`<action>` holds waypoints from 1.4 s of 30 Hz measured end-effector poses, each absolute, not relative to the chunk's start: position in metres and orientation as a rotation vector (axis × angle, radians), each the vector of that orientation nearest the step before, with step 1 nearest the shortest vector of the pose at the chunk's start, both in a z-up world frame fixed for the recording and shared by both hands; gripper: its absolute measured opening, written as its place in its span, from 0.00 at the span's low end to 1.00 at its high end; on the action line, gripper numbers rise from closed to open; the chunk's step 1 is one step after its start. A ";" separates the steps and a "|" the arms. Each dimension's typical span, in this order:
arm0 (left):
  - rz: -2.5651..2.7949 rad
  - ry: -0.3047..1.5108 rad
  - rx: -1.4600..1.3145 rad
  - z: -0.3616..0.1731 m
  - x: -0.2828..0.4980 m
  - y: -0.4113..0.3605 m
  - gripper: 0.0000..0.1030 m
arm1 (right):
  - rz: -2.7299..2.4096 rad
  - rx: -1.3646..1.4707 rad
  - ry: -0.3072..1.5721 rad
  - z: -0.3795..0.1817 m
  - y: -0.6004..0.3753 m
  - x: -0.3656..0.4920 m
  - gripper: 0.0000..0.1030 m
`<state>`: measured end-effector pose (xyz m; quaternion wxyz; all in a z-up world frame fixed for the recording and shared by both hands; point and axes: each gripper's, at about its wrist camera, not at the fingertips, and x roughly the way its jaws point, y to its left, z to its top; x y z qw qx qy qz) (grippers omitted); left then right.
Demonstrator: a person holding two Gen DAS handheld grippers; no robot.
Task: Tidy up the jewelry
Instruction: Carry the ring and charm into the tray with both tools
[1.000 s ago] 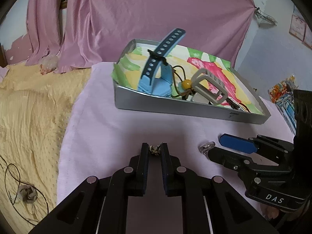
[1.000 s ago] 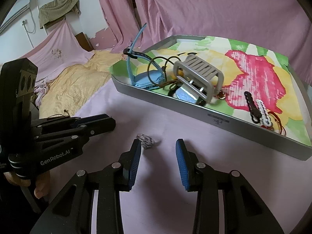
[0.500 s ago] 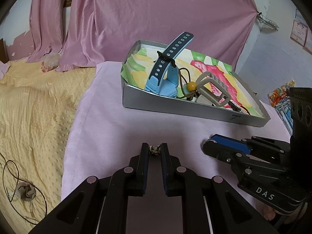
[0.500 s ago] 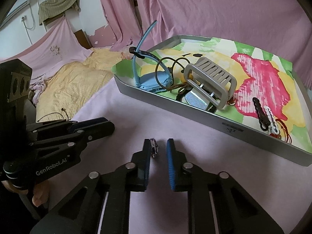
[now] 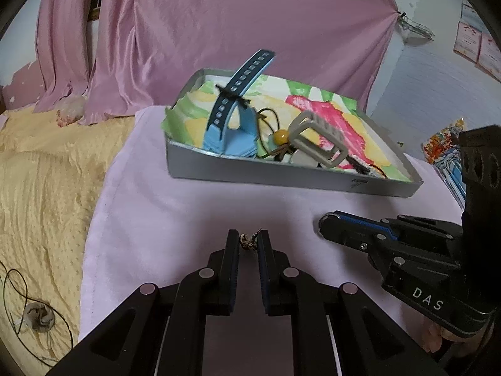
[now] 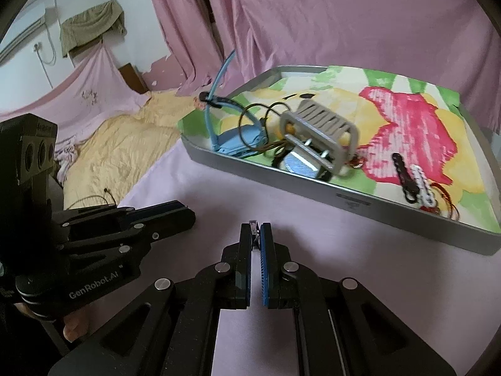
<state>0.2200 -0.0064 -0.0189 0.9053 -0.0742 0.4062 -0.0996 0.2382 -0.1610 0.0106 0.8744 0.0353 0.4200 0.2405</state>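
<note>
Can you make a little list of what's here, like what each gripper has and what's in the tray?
left gripper: shut on a small metal trinket
right gripper: shut on a small silver piece
tray: silver, colourful flower paper inside
in tray: blue watch, grey hair claw, black and white clips
surface: pink cloth

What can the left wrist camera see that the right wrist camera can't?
Only the left wrist view shows the colourful packet beside the tray, papers on the wall, and the left tool pinching a tiny trinket. Only the right wrist view shows the black and white chains, the olive cloth on the wall, and the right tool pinching a small silver piece. Both show the tray, blue watch and grey clip.
</note>
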 end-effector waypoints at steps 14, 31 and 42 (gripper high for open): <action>-0.233 0.746 -0.168 0.005 0.231 -0.036 0.11 | 0.443 0.153 0.766 0.027 -0.209 0.233 0.05; -0.279 0.691 -0.158 0.022 0.263 -0.073 0.11 | 0.316 0.177 0.700 0.039 -0.267 0.256 0.05; -0.366 0.726 -0.107 0.018 0.280 -0.115 0.11 | 0.255 0.177 0.757 0.024 -0.296 0.280 0.05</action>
